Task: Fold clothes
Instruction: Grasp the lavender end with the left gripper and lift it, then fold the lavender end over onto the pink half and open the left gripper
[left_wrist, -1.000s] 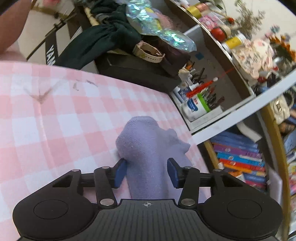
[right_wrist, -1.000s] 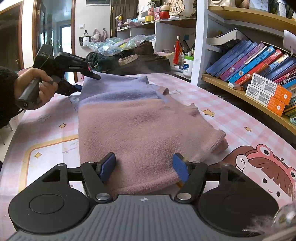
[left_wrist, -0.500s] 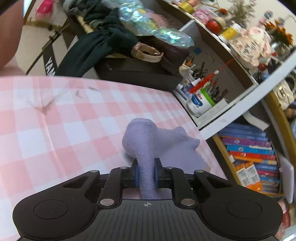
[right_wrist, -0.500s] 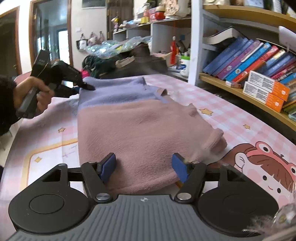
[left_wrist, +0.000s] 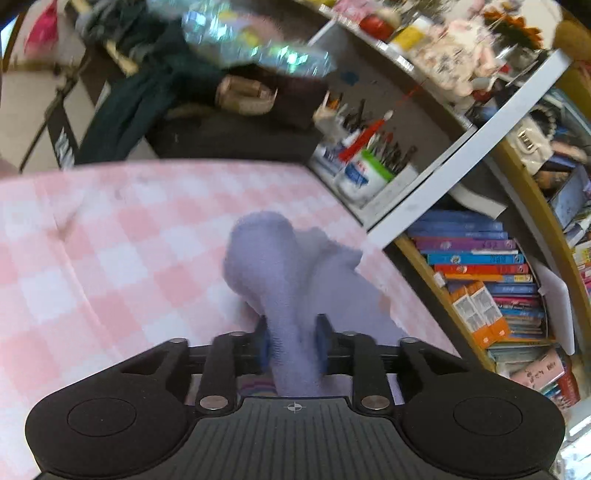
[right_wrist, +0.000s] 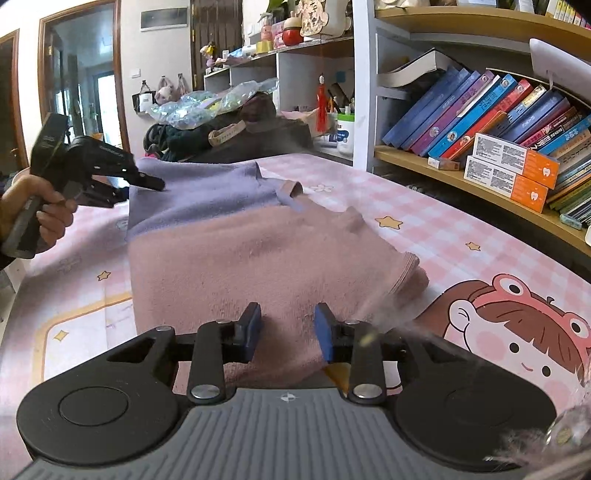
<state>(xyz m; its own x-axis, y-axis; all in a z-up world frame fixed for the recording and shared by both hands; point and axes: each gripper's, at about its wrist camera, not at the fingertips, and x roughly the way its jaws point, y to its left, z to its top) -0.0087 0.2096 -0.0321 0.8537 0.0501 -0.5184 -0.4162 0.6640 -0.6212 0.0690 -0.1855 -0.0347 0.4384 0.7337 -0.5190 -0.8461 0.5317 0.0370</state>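
A fleece sweater (right_wrist: 240, 251), lilac at the far end and pink at the near end, lies flat on the pink checked tablecloth (right_wrist: 443, 229). In the left wrist view my left gripper (left_wrist: 292, 343) has a raised ridge of the lilac part (left_wrist: 266, 251) between its blue pads. The fabric touches both pads while the jaws are opening. The right wrist view shows that gripper (right_wrist: 157, 183), held by a hand (right_wrist: 48, 214), at the sweater's far left corner. My right gripper (right_wrist: 287, 332) sits over the pink hem. Its jaws are closing with flat fabric between them, not pinched.
Bookshelves with leaning books (right_wrist: 498, 122) run along the right side. A heap of dark clothes and a bag (right_wrist: 229, 140) sits beyond the table's far end, next to a pen pot (left_wrist: 369, 173). A cartoon girl print (right_wrist: 517, 332) marks the cloth at the near right.
The left jaws closed from wide onto a thin lilac ridge, then widened again, and the left view tilted. The right jaws narrowed over the pink hem.
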